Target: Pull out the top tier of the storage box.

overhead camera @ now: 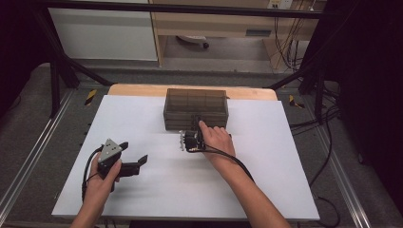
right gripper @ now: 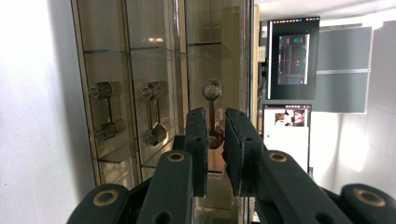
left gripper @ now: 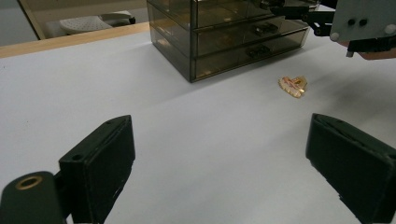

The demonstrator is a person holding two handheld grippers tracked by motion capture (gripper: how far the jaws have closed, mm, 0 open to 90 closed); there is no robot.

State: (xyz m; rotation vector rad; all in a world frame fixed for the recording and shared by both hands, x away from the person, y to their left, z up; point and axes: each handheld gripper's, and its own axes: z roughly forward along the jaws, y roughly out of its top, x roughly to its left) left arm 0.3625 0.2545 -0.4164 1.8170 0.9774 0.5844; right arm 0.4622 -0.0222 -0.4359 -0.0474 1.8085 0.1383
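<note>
A smoky see-through drawer cabinet (overhead camera: 196, 108) (left gripper: 224, 37) stands at the back middle of the white table. It has three stacked drawers, each with a metal handle. My right gripper (overhead camera: 197, 124) (right gripper: 215, 116) is rolled on its side against the cabinet front, its jaws shut on the top drawer's handle (right gripper: 212, 95). The left gripper view also shows the right gripper (left gripper: 299, 14) at the top drawer. My left gripper (overhead camera: 134, 153) (left gripper: 219, 154) rests low at the front left, open, with nothing between its fingers. A small gold heart-shaped trinket (left gripper: 293, 86) lies on the table in front of the cabinet.
The white sheet (overhead camera: 266, 171) covers a wooden tabletop whose edge (overhead camera: 138, 90) shows at the back. Black frame struts (overhead camera: 71, 66) and cables (overhead camera: 328, 142) flank the table. Two monitors (right gripper: 293, 56) stand beyond the cabinet in the right gripper view.
</note>
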